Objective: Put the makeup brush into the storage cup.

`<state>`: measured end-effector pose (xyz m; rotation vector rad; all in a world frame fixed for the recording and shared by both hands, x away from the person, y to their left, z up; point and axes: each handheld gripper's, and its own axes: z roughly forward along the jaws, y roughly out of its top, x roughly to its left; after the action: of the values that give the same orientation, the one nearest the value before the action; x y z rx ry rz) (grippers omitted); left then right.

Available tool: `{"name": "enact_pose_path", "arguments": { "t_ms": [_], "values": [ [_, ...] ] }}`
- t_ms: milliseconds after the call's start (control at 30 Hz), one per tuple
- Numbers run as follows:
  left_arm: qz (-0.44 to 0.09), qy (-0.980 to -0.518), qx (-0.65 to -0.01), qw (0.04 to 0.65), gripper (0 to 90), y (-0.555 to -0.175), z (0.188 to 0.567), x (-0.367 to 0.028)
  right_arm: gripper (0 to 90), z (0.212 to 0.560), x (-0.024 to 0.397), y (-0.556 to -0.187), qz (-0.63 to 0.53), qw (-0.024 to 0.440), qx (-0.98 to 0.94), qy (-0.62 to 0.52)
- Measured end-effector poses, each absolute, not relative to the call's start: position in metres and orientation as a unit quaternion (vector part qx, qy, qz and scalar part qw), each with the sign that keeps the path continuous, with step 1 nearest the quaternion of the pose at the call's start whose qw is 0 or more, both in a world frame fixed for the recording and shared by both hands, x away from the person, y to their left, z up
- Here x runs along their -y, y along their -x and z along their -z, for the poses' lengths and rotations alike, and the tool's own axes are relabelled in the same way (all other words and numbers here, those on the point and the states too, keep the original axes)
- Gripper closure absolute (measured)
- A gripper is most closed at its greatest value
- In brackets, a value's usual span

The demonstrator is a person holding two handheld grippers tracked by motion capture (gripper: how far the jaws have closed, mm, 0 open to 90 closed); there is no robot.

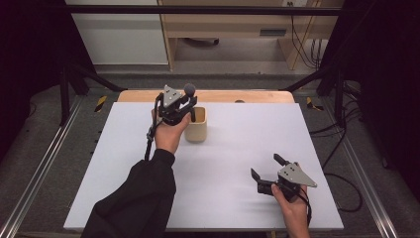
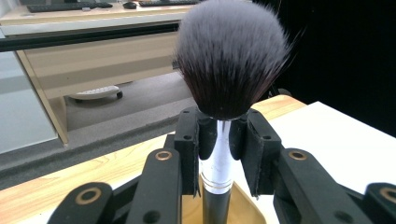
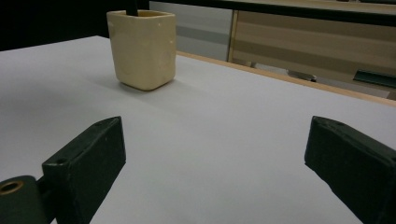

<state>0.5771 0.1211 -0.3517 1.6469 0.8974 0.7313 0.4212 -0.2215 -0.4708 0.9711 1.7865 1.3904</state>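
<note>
One thing is in work here, the makeup brush (image 2: 232,60), and your left tool (image 2: 219,140) is clenched on its silver ferrule, just under the bristles, with the brush standing upright above the cream cup (image 1: 196,125). I judge that the job is near its end or near its start: the black handle goes down into the mouth of the cup, but the brush is not yet released, so what is left is to let it go or to lift it fully out. Your right tool (image 1: 267,168) is released, with the jaws wide apart and nothing between them, well apart from the cup, low over the white worktop (image 1: 237,144). The left gripper view shows the pads pressing on the ferrule; the high view cannot show this. The right gripper view shows the cup (image 3: 142,49) from the side, with a thin dark handle at its rim.
</note>
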Motion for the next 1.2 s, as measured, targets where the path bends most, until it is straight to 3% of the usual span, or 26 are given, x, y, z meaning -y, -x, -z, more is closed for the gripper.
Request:
{"name": "enact_pose_path", "arguments": {
  "t_ms": [1200],
  "values": [
    [-0.303, -0.701, -0.377, 0.524, 69.7, -0.579, 0.364, -0.122, 5.1, 0.471, 0.221, -0.421, -0.533, 0.329, -0.684, -0.375]
  ]
}}
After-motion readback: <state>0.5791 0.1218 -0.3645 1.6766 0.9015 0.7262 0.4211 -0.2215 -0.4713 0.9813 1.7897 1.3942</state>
